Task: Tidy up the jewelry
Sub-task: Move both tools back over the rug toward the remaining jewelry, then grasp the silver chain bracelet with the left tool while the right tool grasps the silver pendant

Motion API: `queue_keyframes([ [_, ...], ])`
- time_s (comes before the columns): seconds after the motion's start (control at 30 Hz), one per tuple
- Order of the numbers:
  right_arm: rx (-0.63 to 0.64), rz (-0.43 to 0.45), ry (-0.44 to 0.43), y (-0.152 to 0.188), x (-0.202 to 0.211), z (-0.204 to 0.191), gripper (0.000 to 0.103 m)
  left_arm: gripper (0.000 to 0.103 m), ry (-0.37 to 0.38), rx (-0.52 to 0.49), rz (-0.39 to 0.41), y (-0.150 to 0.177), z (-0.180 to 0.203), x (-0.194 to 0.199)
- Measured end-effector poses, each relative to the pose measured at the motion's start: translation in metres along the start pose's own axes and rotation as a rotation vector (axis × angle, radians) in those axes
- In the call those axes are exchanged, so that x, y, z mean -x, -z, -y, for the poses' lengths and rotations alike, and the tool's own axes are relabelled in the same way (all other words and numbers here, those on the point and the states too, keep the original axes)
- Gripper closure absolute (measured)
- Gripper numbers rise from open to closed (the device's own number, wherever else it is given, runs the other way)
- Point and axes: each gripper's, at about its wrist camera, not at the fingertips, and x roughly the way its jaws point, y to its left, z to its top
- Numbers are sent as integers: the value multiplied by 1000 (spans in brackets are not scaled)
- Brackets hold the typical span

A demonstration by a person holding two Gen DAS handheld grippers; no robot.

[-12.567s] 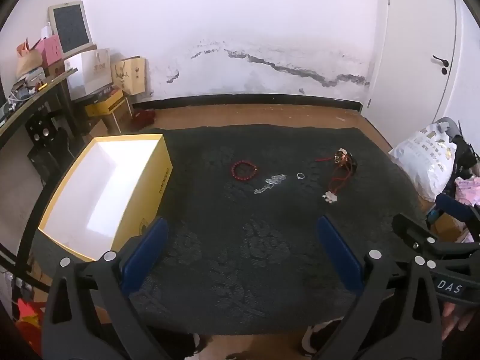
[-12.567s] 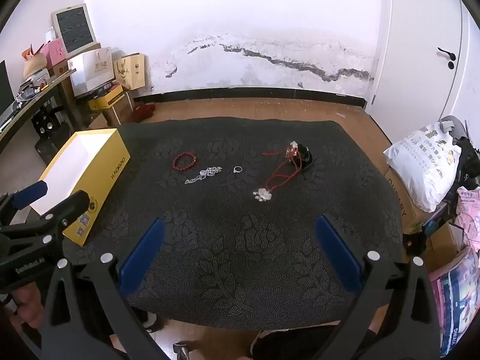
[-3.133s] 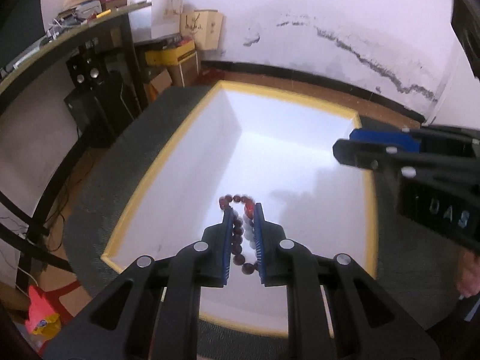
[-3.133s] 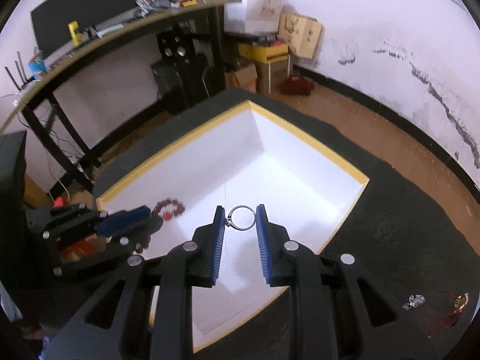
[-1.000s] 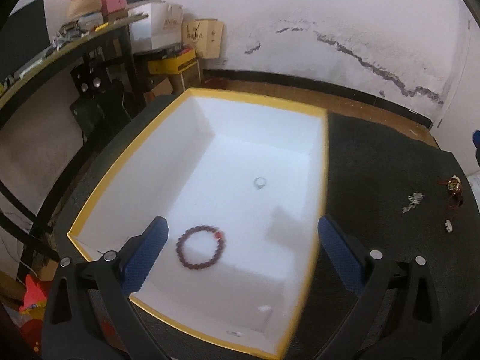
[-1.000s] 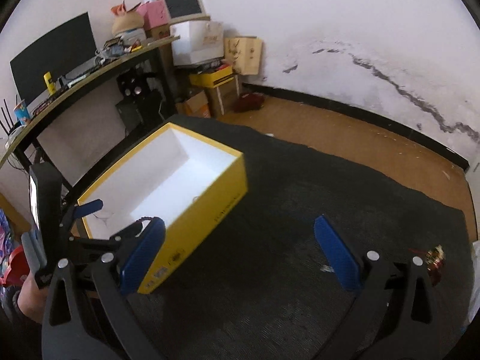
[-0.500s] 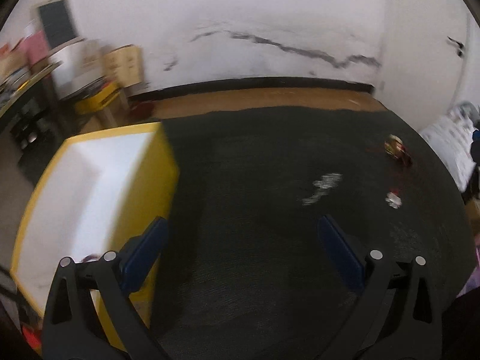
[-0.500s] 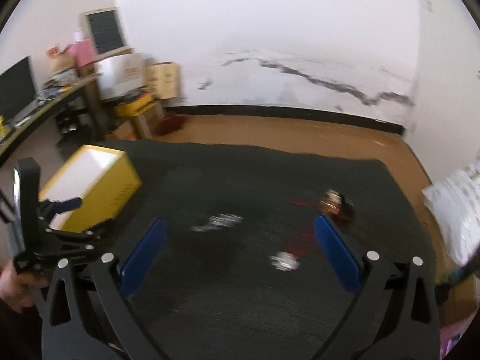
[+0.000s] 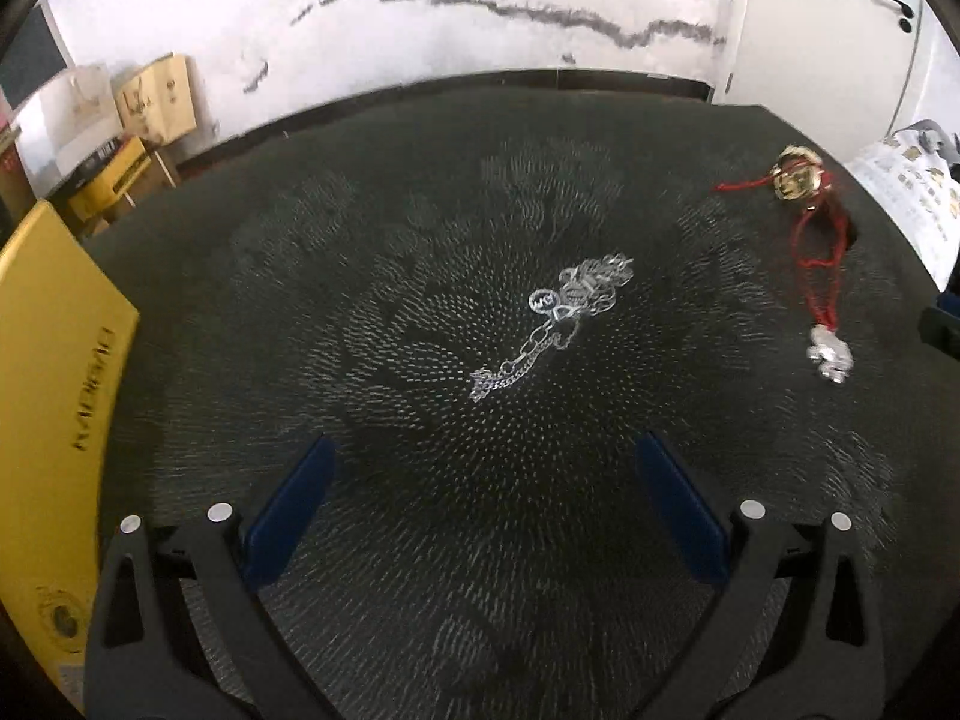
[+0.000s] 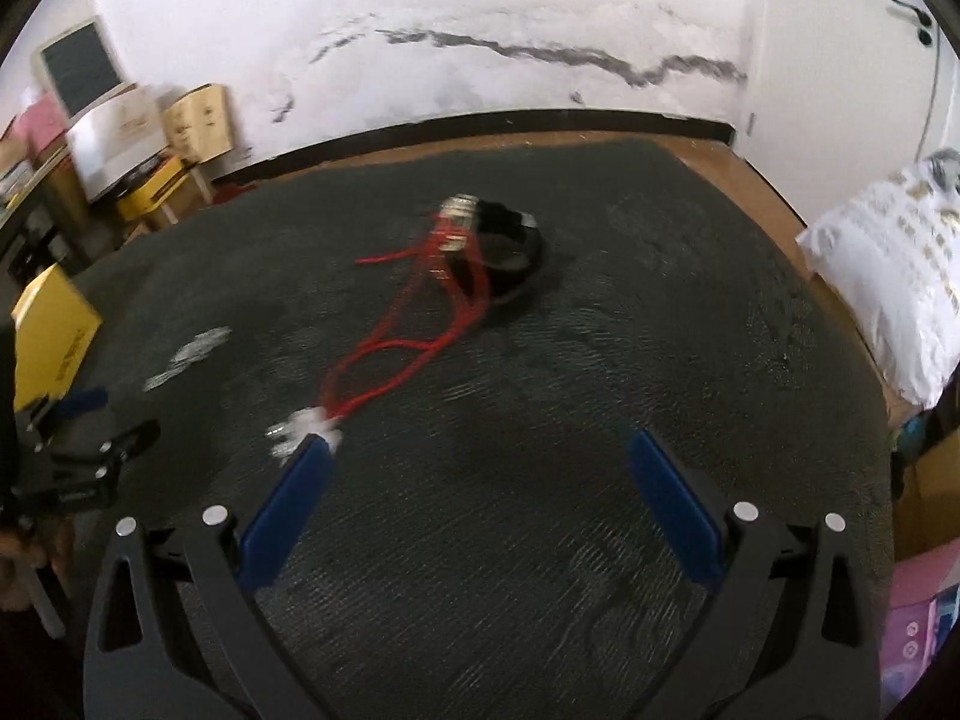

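Note:
A silver chain bracelet (image 9: 555, 324) lies on the dark patterned table cover (image 9: 420, 570), straight ahead of my open left gripper (image 9: 486, 480), which is a short way back from it. A red cord necklace (image 10: 420, 318) with a silver charm (image 10: 303, 425) runs from a gold and black piece (image 10: 486, 240); the charm sits just beyond the left fingertip of my open right gripper (image 10: 480, 474). The same red cord necklace (image 9: 825, 252) shows at the right of the left wrist view. The yellow box (image 9: 54, 396) stands at the left; its inside is hidden.
The left gripper (image 10: 78, 456) shows at the left edge of the right wrist view. A white bag (image 10: 894, 264) lies off the table's right side. Cardboard boxes and paper bags (image 10: 198, 120) stand by the back wall, and a door (image 9: 900, 30) is at the right.
Both grippers have swung away from the yellow box and closed in on the table's jewelry: the left on the silver chain, the right on the red cord necklace. Both stay open.

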Motion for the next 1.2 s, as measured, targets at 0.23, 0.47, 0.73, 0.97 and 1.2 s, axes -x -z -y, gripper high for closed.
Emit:
queue_keyframes([
  [0.23,91,-48,41,-15,-47,-3,6,5,5,26,65,-12,1,-11],
  [0.47,134,-23,7,-42,-71,0,5,5,1,30,66,-31,10,-25],
  [0.73,120,-11,4,-76,-97,-13,5,5,-4,28,65,-44,11,-32],
  [0.97,101,-75,12,-74,-89,-13,6,5,-4,28,65,-46,11,-33],
  [1.2,84,-89,-28,-17,-45,-16,6,5,-5,28,66,-46,12,-33],
])
